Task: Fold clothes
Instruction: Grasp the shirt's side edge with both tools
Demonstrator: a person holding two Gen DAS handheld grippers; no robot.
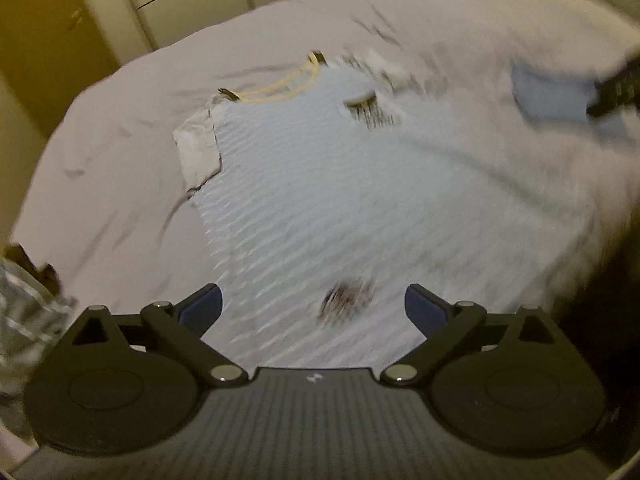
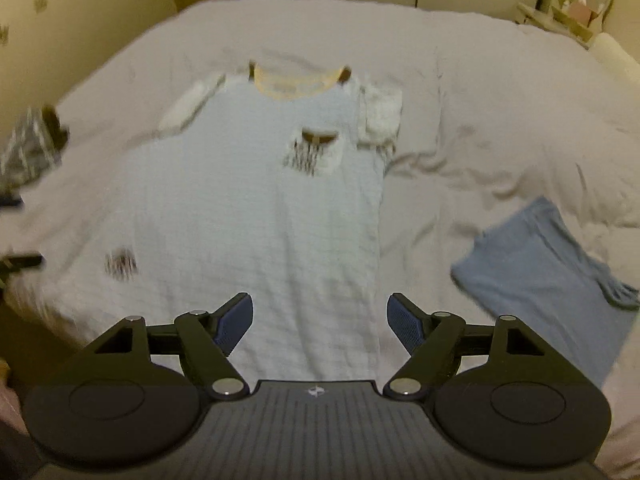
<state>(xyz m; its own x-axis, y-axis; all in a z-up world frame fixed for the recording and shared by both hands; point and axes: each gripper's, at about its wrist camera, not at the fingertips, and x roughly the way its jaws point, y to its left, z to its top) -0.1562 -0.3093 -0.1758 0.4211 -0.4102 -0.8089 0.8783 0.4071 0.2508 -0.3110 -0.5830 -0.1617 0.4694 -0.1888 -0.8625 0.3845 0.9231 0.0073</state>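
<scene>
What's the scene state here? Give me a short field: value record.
surface: bed with a pale sheet
main garment: light striped T-shirt, spread flat, front up, yellow collar at the far end
shirt details: chest pocket; both short sleeves lie out flat
other clothes: folded blue garment to the shirt's right; grey striped garment at the bed's left edge
left tool: open, empty, over the shirt's hem
right tool: open, empty, over the shirt's lower right edge
folding: not yet started

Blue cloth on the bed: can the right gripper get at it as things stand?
Probably yes. The right gripper is open and holds nothing, and the blue cloth lies flat on the bed sheet to its right, with nothing on it or between them.
</scene>
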